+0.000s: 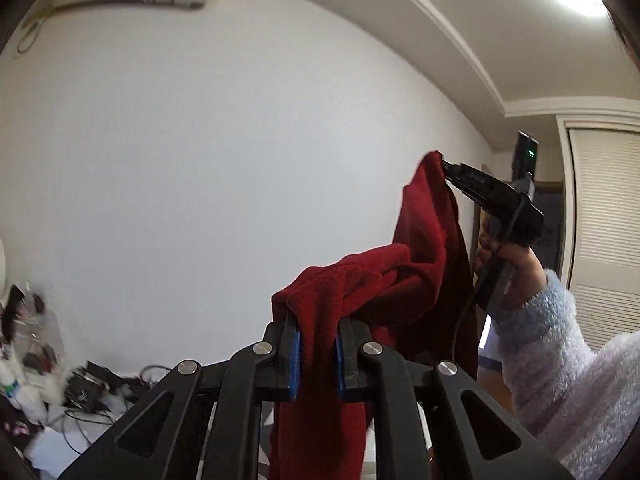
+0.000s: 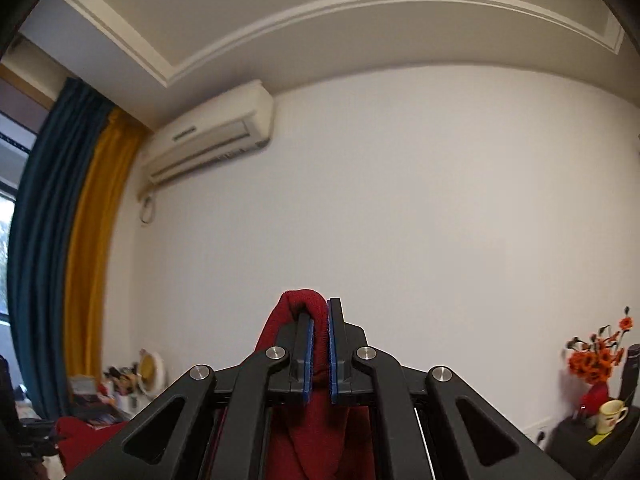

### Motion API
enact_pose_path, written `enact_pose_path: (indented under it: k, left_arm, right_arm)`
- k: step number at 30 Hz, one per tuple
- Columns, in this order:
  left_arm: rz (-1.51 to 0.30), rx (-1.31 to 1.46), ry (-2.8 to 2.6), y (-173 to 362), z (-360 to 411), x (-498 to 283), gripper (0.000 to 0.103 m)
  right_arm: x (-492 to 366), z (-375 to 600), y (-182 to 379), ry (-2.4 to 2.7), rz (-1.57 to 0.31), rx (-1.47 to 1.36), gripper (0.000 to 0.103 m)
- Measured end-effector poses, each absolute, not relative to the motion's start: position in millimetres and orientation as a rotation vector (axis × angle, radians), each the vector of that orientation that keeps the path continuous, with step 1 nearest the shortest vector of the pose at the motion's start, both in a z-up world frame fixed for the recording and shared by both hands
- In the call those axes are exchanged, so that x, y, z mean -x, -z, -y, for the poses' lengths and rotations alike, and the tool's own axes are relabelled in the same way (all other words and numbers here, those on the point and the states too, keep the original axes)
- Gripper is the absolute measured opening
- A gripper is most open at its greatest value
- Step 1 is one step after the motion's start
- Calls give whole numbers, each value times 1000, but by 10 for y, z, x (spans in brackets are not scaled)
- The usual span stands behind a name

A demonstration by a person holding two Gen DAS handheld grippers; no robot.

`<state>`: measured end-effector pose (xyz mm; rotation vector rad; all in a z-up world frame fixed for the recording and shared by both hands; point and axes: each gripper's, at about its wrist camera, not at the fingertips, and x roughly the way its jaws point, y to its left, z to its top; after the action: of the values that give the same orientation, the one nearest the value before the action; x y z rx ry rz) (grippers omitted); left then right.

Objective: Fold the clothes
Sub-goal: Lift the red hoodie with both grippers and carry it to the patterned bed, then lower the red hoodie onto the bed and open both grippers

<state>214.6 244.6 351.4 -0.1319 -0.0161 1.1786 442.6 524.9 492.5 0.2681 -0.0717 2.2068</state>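
The left gripper [image 1: 318, 354] is clamped on a bunched fold of the red fleece garment [image 1: 420, 248], its 2 blue pads [image 1: 295, 364] pressing the cloth from either side. From there the garment rises up and to the right to the right gripper [image 1: 443, 166], whose tips pinch a far corner of it; the rest hangs down below both tools. A hand [image 1: 506, 264] in a fluffy pale-blue sleeve [image 1: 560, 344] grips the right tool's handle.

In the right wrist view the right gripper [image 2: 319, 354] is closed on a rounded red fold [image 2: 300, 304] that humps over its left pad. More red cloth lies low to its left.

Ahead of both grippers stands a white wall [image 2: 420, 200] with an air conditioner [image 2: 208, 136]; its front label is too small to read. A mug [image 2: 610, 416] at lower right bears a mark that cannot be read.
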Motion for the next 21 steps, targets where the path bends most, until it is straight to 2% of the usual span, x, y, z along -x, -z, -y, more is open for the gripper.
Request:
enact_pose_path:
  k: [4, 11, 12, 14, 16, 21]
  left_arm:
    - [-75, 260, -1228, -3153, -3207, -2711, 12]
    - [-286, 626, -1428, -1986, -4854, -2940, 12]
    - [-309, 676, -1466, -1812, -5036, -2916, 12]
    - [-369, 767, -1539, -1443, -5428, -2895, 12]
    - [-447, 798, -1594, -1229, -5748, -2856, 12]
    - [-603, 853, -1679, -733, -6114, -2670, 13]
  right_arm:
    - [-4633, -6302, -4457, -2255, -29, -84, 5]
    - [-4168, -8473, -2889, -2210, -287, 371, 5]
    - [-4045, -8698, -2687, -2185, -268, 428, 5]
    - [-3867, -9082, -2293, -2166, -256, 494, 5]
    - [-3752, -9436, -1844, -2122, -351, 567, 5]
    - [-3363, -9666, -1046, -2076, -421, 733, 6]
